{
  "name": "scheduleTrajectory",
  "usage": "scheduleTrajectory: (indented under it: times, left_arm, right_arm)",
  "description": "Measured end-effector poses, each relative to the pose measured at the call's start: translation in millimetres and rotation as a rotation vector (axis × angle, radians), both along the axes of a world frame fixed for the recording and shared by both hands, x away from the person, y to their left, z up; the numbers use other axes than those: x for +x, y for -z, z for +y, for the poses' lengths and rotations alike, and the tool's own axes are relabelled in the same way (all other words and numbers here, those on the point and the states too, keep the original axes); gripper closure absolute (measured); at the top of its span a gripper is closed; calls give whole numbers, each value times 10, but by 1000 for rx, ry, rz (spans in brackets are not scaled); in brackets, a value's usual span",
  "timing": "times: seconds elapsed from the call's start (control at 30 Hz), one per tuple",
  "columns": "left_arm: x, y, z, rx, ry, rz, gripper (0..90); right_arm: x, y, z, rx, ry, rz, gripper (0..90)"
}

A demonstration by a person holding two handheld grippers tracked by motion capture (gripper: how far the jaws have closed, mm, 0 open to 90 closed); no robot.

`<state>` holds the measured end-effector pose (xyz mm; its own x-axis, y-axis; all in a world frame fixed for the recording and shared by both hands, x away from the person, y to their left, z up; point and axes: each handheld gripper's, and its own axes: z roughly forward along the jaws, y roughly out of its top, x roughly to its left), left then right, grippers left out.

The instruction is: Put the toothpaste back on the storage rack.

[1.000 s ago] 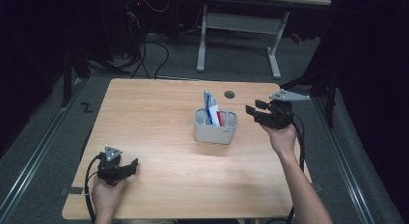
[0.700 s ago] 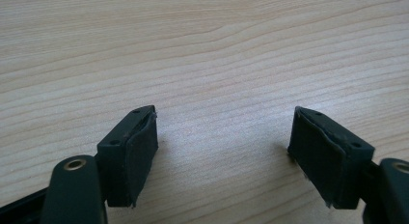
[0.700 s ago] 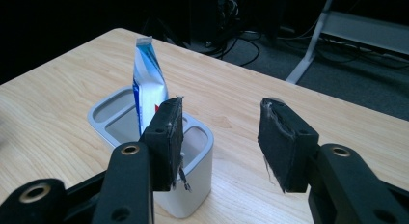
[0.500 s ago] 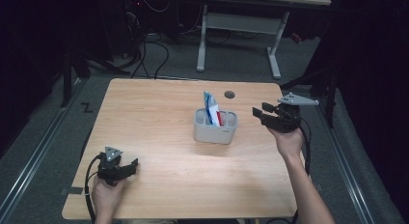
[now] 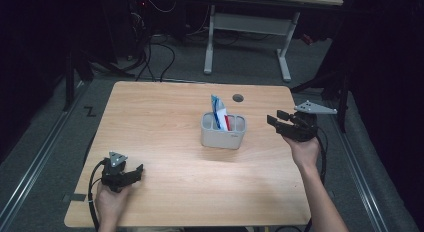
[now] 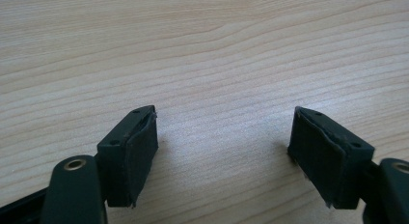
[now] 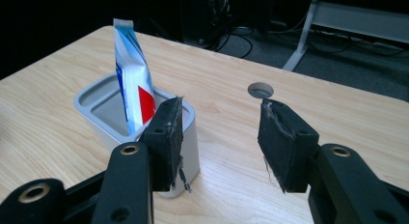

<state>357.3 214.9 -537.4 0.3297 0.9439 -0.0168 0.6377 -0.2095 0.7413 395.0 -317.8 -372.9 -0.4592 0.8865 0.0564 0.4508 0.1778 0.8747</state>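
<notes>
Hovering with fingers spread beside the grey holder (image 7: 140, 119), the right gripper (image 7: 219, 137) could topple the tube (image 7: 132, 74); the left gripper (image 6: 224, 151) rests open-fingered on the surface (image 5: 165, 122).

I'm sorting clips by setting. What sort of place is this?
Probably a lab or workshop: a bare wooden table with a cable hole, loose cables on the floor, and the frame of an adjustable desk behind.
</notes>
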Motion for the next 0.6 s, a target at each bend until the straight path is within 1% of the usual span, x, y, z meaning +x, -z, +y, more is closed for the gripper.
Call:
scheduleTrajectory:
  times: [0.17,0.6]
  left_arm:
    - [0,0,-1,1,0,0,258]
    - [0,-1,-1,1,1,1,258]
  right_arm:
    - [-29,37,-52,4,7,6,512]
    - [-92,167,-143,37,28,21,512]
